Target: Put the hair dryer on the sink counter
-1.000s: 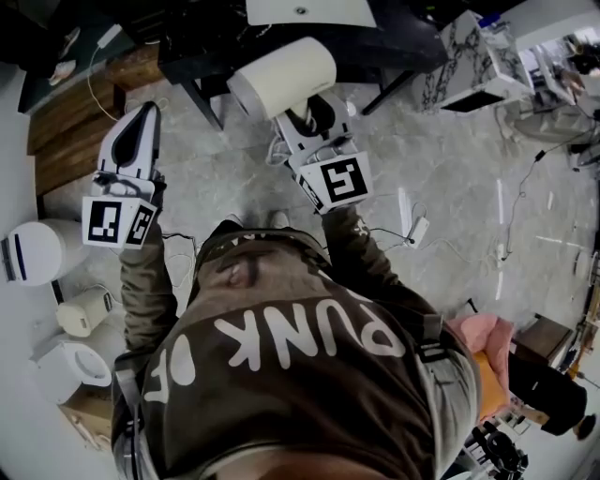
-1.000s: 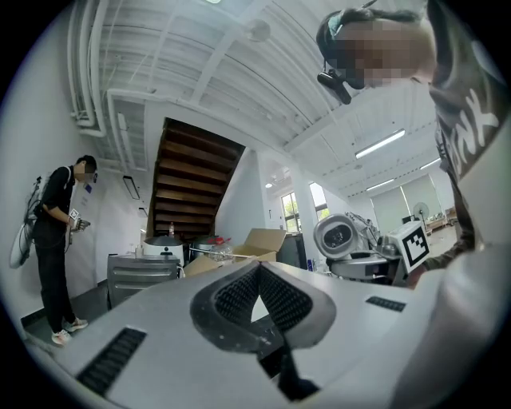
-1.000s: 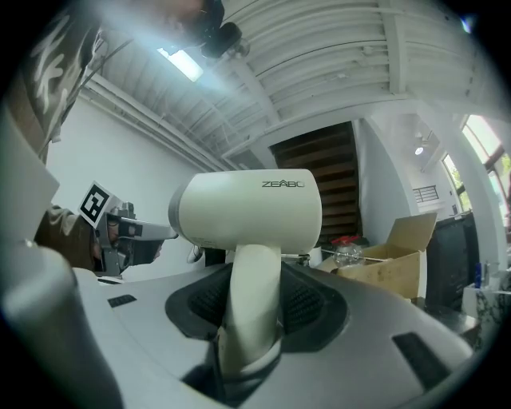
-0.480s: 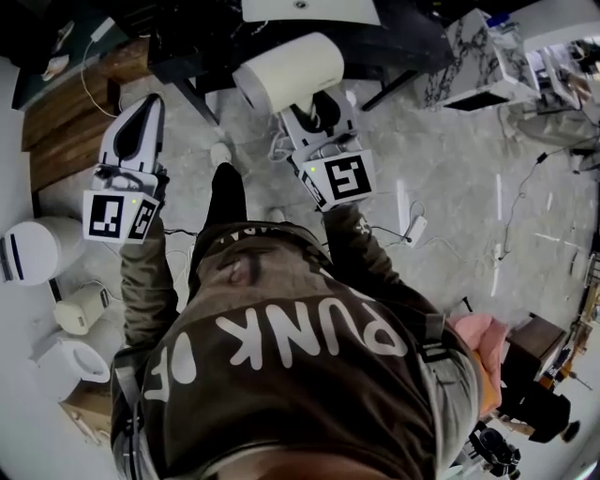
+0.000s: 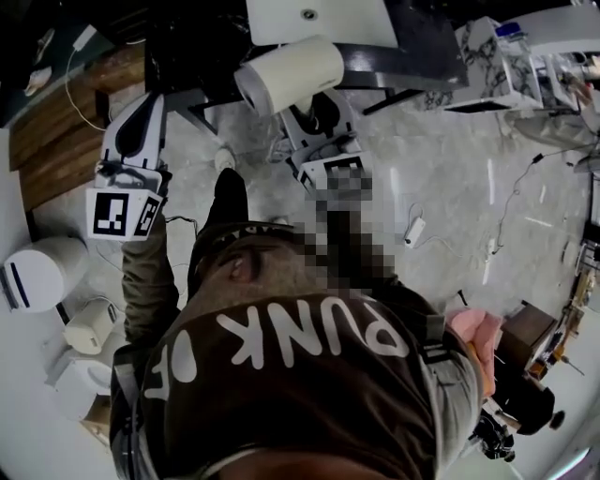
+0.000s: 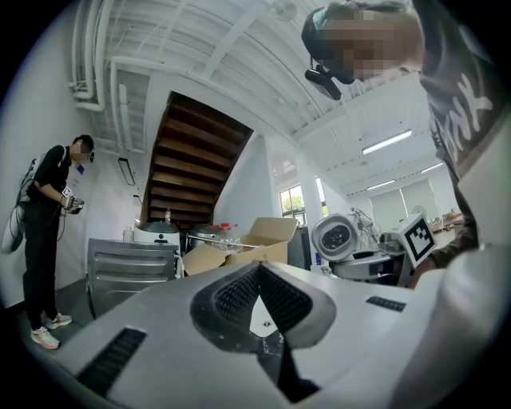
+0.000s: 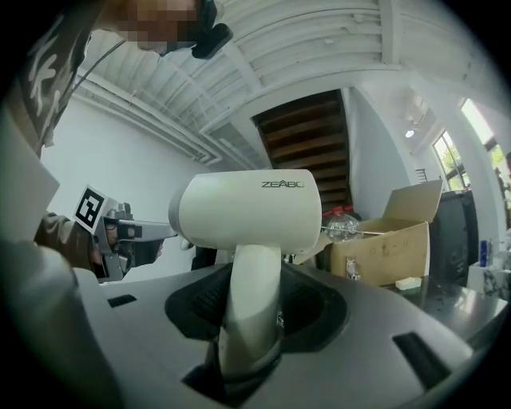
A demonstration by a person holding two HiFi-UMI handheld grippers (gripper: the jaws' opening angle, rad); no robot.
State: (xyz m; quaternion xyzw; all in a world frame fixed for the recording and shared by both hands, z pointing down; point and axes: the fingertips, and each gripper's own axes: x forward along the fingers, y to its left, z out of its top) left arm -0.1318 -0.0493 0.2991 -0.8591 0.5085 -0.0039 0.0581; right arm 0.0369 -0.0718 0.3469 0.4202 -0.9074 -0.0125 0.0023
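Observation:
A white hair dryer [image 5: 289, 73] [image 7: 251, 209] is held up in front of me, its barrel level and its handle pointing down. My right gripper [image 5: 317, 114] [image 7: 251, 315] is shut on that handle, with the dark pads on both sides of it. To the left my left gripper [image 5: 145, 117] [image 6: 257, 273] is raised with its jaw tips together and nothing between them. A white sink basin [image 5: 319, 17] set in a dark counter [image 5: 427, 52] lies just beyond the hair dryer in the head view.
Wooden stair treads [image 5: 66, 131] run along the left. White appliances [image 5: 37, 272] and a kettle [image 5: 89, 323] stand at the lower left. A cable with a power strip [image 5: 412, 230] lies on the marble floor. A cardboard box [image 7: 391, 240] and a standing person [image 6: 48, 232] are nearby.
I have stepped forward: a dark trouser leg now shows ahead, and both grippers have moved nearer the counter and basin. The right gripper still holds the hair dryer; the left stays shut.

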